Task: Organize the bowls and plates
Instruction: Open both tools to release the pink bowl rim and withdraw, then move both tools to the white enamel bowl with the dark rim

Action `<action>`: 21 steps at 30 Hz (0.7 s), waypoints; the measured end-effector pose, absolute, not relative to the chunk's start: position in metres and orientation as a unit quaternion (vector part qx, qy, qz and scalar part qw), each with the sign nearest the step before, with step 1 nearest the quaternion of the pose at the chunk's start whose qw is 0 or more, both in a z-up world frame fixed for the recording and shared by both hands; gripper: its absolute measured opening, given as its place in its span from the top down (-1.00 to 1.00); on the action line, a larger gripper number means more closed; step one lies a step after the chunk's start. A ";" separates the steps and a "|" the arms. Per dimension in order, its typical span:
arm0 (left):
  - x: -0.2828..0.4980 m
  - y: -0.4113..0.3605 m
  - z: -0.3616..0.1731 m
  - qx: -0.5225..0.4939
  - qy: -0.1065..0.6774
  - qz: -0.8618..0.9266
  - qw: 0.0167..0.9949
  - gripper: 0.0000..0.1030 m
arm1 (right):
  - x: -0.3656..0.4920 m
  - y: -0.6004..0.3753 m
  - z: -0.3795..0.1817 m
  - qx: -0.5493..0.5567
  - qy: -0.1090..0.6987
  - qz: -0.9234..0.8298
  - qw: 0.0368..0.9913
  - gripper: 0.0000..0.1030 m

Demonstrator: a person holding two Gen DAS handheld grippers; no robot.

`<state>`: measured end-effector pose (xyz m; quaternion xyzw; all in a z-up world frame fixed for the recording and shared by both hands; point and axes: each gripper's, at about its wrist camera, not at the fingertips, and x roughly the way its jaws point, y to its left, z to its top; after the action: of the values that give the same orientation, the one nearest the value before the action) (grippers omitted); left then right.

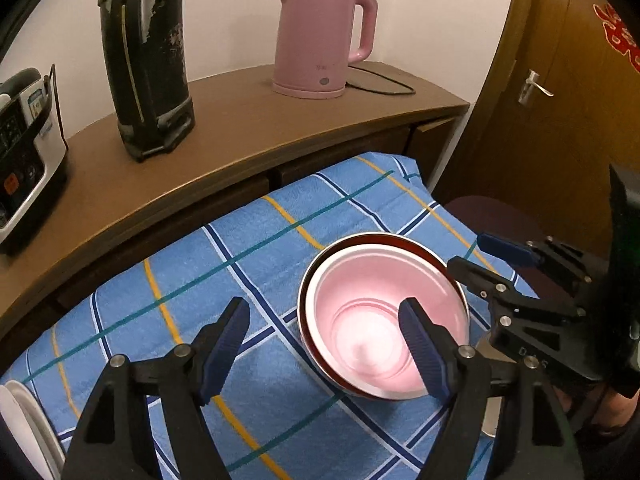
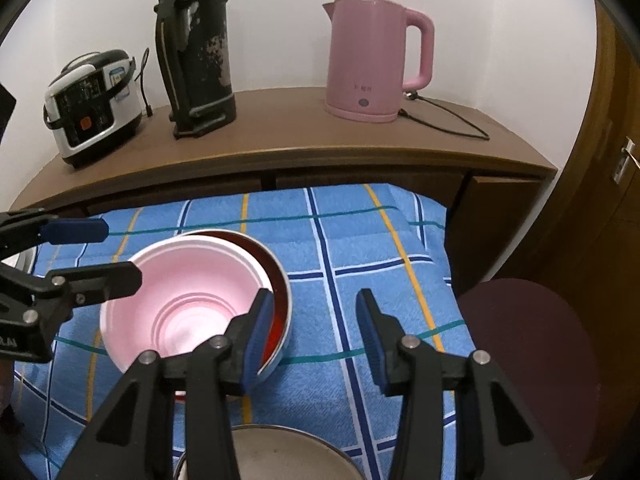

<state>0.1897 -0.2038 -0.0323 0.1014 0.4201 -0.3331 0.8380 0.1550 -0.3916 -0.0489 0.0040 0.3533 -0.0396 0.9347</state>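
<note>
White walls meet a brown counter (image 2: 304, 136) that carries a rice cooker (image 2: 92, 104), a black flask (image 2: 196, 52) and a pink kettle (image 2: 376, 60) with its cord trailing to the right. Below and in front of the counter lies a blue checked cloth (image 2: 360, 248). On the cloth sits a pink bowl (image 2: 180, 300) nested inside a red bowl (image 2: 276, 280); the pink bowl is tilted, so a crescent of red interior shows on the right in the right wrist view. The left gripper (image 1: 324, 344) points forward and down at the cloth with its jaws wide apart and nothing held; its right finger overlaps the pink bowl (image 1: 372, 320) in the left wrist view, while its left finger is over bare cloth (image 1: 200, 264). The right gripper (image 2: 314, 332) also points forward and down, jaws parted and empty; its left finger lies at the right rim of the bowls, though contact cannot be confirmed, and its right finger is over bare cloth. Each gripper appears in the other's view at the bowls' side. A metal dish (image 2: 280, 452) lies at the near edge under the right gripper. A white plate (image 1: 24, 424) shows at the lower left of the left wrist view. A dark round stool (image 2: 532, 356) stands right of the cloth, beside a brown door (image 1: 560, 100).
</note>
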 end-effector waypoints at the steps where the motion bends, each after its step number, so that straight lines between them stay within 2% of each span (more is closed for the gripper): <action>1: 0.188 -0.203 -0.032 0.099 0.417 -0.335 0.839 -0.53 | 0.153 -0.392 -0.047 0.006 0.350 -0.039 0.936 0.16; 6: 0.180 -0.209 -0.039 0.116 0.407 -0.329 0.844 -0.53 | 0.132 -0.398 -0.040 0.010 0.330 -0.042 0.943 0.06; 11: 0.184 -0.219 -0.067 0.164 0.407 -0.293 0.849 -0.53 | 0.107 -0.414 -0.035 0.017 0.310 -0.067 0.948 -0.14; 21: 0.187 -0.221 -0.079 0.170 0.385 -0.281 0.863 -0.53 | 0.085 -0.431 -0.044 0.018 0.316 -0.090 0.944 -0.21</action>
<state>0.1866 -0.2206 -0.0786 0.1700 0.3849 -0.2810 0.8625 0.0846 -0.4312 -0.0445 0.0180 0.3160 -0.0901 0.9443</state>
